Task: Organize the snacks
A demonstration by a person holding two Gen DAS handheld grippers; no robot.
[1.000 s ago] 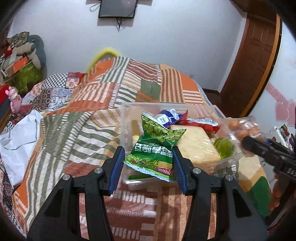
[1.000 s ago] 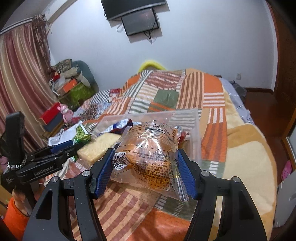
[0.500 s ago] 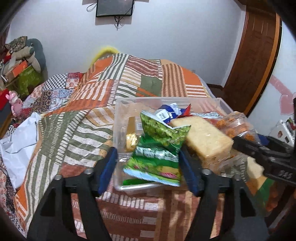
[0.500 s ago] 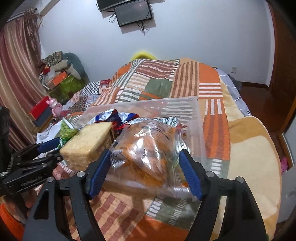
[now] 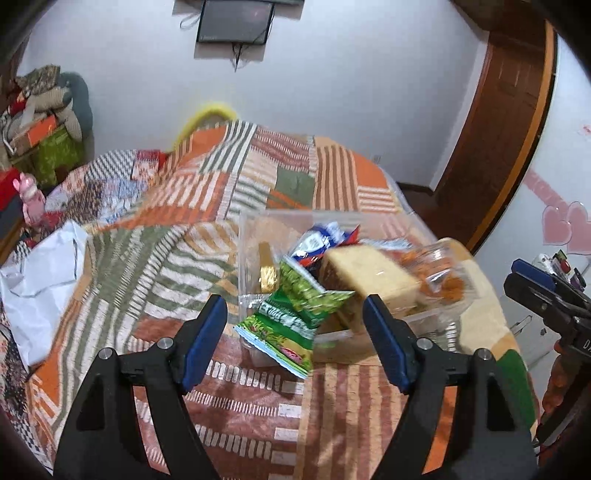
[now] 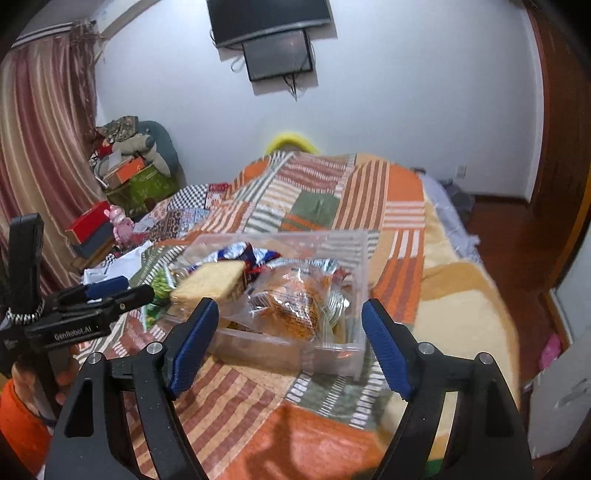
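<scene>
We are carrying two black tools: the left tool [image 5: 295,325] and right tool [image 6: 290,326] are showing blue ribbed pads, silver screws, white "GenRobot.AI" lettering at the right view's left edge, and an orange sleeve [image 6: 18,417] below.

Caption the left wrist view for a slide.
Left gripper, jaws opening, over a green snack packet draped on the clear bin.

A home bedroom: a bed covered by an orange, green and white striped patchwork blanket [image 6: 332,206] fills the room, a dark flat screen [image 6: 267,16] hangs on the white wall, striped pink curtains [image 6: 40,147] drape one side, a brown wooden door [image 5: 502,122] stands opposite, and pink heart stickers [image 5: 565,229] decorate a wall
</scene>
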